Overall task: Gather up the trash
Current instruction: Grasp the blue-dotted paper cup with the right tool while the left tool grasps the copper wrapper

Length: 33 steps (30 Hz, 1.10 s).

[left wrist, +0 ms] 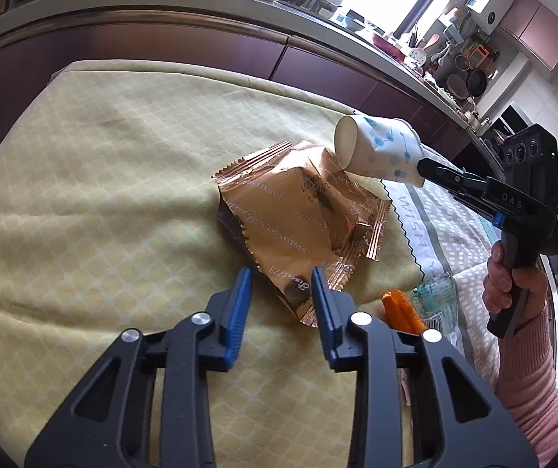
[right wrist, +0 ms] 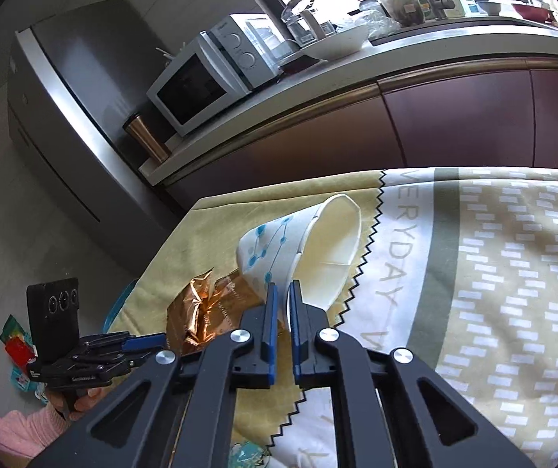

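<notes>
Trash on the table consists of a paper cup (left wrist: 376, 148) and a copper-coloured foil wrapper (left wrist: 298, 222). The right gripper (right wrist: 283, 292) is clamped on the rim of the cup, its blue pads pinching one wall so that the mouth is squashed out of round. The cup is tilted, its base pointing away from the gripper, and in the left wrist view it is raised clear of the cloth, with its base just above the far edge of the wrapper. The wrapper lies crumpled on a yellow checked tablecloth (left wrist: 103, 179). The left gripper (left wrist: 281, 284) is over the near end of the wrapper with one finger on either side of that end; a clear gap shows between the blue pads and the foil, so it is not gripping. A second cloth (right wrist: 493, 273), white and green with lettering and a zigzag edge, overlaps the yellow one on the right side of the table. An orange item (left wrist: 400, 308) lies beside the left gripper's right finger; what it is cannot be told. A hand (left wrist: 513, 284) in a pink sleeve (left wrist: 532, 370) holds the right gripper's handle. Behind the table runs a counter (right wrist: 435, 50) bearing a microwave (right wrist: 208, 78), a white bowl (right wrist: 337, 43) and a metal tumbler (right wrist: 146, 136).
</notes>
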Available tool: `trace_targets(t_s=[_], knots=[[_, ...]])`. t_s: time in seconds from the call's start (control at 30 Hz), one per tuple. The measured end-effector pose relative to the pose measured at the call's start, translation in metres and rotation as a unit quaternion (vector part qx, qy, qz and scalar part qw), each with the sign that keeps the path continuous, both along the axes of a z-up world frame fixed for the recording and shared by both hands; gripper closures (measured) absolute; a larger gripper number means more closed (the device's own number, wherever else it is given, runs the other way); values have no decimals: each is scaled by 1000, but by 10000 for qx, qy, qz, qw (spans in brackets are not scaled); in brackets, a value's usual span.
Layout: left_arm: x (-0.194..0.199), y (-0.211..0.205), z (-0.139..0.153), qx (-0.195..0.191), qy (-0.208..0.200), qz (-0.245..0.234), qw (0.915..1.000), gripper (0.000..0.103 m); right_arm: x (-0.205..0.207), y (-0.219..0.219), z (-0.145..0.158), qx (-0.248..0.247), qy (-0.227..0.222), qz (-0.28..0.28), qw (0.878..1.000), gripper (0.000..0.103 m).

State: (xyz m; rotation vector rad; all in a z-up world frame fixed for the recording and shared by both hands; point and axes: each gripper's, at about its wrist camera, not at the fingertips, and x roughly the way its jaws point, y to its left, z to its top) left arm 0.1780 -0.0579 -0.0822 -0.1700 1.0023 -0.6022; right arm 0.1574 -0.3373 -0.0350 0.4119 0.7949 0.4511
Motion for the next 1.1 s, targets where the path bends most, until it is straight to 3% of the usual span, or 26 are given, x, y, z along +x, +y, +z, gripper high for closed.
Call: trace_targets(t_s=[0.13, 0.57, 0.63, 0.73, 0.9, 1.03, 1.1], knots=[[-1, 1, 0, 9, -26, 21, 10000, 96, -14, 9, 11, 34, -262, 6, 9997, 101], [-18, 8, 13, -146, -309, -43, 9994, 102, -53, 39, 33, 332, -747, 152, 9965, 101], [-17, 9, 12, -174, -261, -69, 9995, 102, -55, 48, 34, 125, -777, 165, 9968, 101], [-13, 11, 6, -209, -116, -36, 9997, 92, -54, 59, 30, -69, -740, 214, 9970, 101], [-7, 8, 0, -216, 5, 31, 9998, 60, -48, 73, 21, -297, -601, 340, 9972, 101], [0, 7, -2, -317, 86, 91, 9994, 57, -46, 77, 17, -316, -545, 425, 9971, 101], [3, 5, -3, -366, 93, 95, 9992, 61, -47, 78, 16, -317, -535, 454, 9970, 101]])
